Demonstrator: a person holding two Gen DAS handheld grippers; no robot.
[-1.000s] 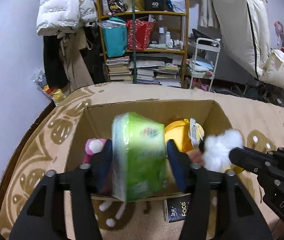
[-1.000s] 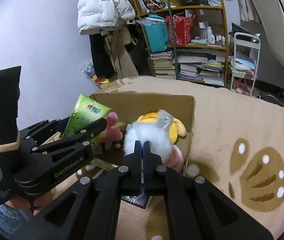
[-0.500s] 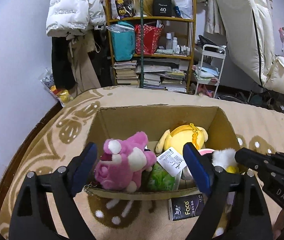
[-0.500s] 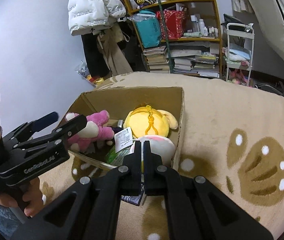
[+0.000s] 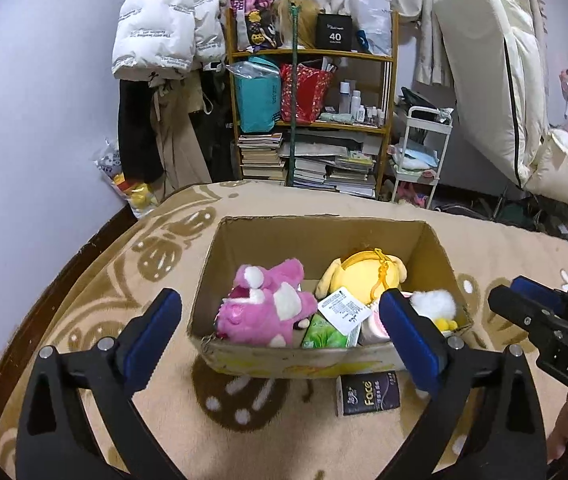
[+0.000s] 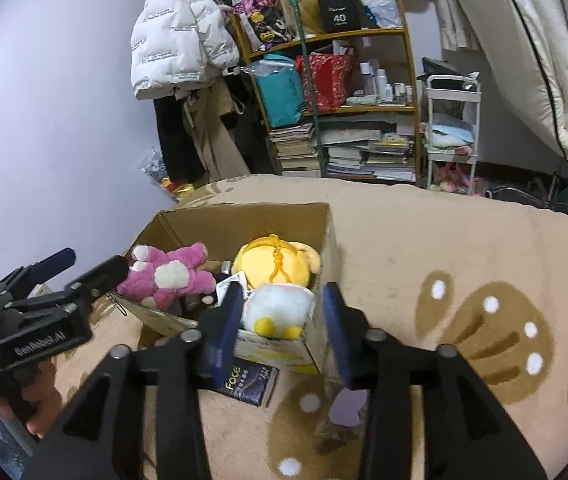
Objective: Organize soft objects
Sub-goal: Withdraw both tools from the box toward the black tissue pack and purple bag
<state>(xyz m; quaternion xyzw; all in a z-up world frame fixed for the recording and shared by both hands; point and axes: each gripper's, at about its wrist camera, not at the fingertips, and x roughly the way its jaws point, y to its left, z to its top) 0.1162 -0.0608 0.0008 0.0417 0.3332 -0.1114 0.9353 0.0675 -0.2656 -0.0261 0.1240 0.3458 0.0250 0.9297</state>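
Now both jaws are opening, left hand-held gripper (image 5: pixel 280 334) and right hand-held gripper (image 6: pixel 280 330) empty, but the white plush (image 6: pixel 278 310) perched at the cardboard box (image 5: pixel 316 236) lower-right rim could tumble out.

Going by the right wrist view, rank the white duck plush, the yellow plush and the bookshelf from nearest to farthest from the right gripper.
1. White duck plush, at the box's near corner, just beyond the right gripper, whose jaws are opening.
2. Yellow plush, deeper in the box.
3. Bookshelf, against the far wall.
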